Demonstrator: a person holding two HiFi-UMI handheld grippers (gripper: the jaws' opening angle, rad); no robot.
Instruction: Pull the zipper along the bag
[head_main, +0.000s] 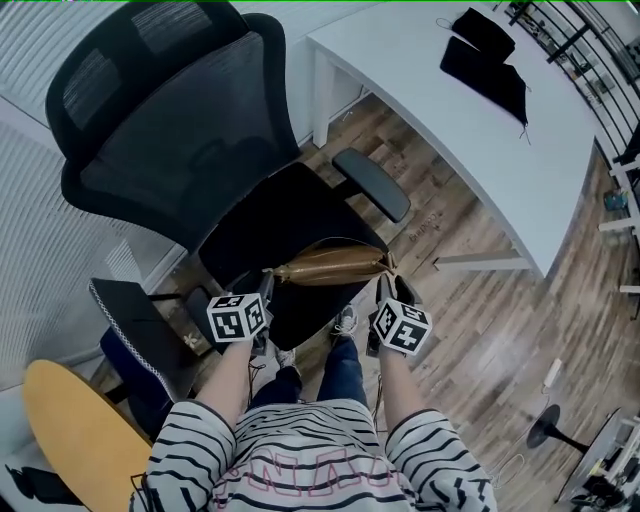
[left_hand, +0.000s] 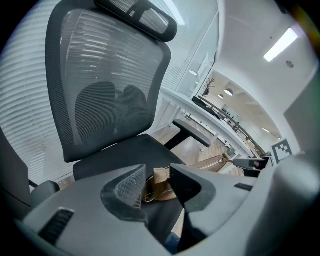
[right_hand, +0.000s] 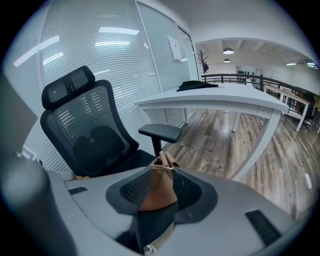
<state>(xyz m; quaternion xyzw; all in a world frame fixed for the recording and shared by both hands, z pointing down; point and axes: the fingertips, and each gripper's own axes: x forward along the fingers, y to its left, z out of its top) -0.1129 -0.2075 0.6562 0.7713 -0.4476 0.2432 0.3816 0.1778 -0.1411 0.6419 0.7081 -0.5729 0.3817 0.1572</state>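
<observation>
Lying across the front of the black office chair, the tan bag runs from side to side with a gripper at each end. The left gripper is released: its jaws stand apart, and the bag's end sits loosely in the gap (closer to one jaw than the other). The right gripper is released too, jaws parted, with the bag's other end standing upright between them and filling most of the gap. A white table stands beyond the chair's armrest, on a wooden floor.
</observation>
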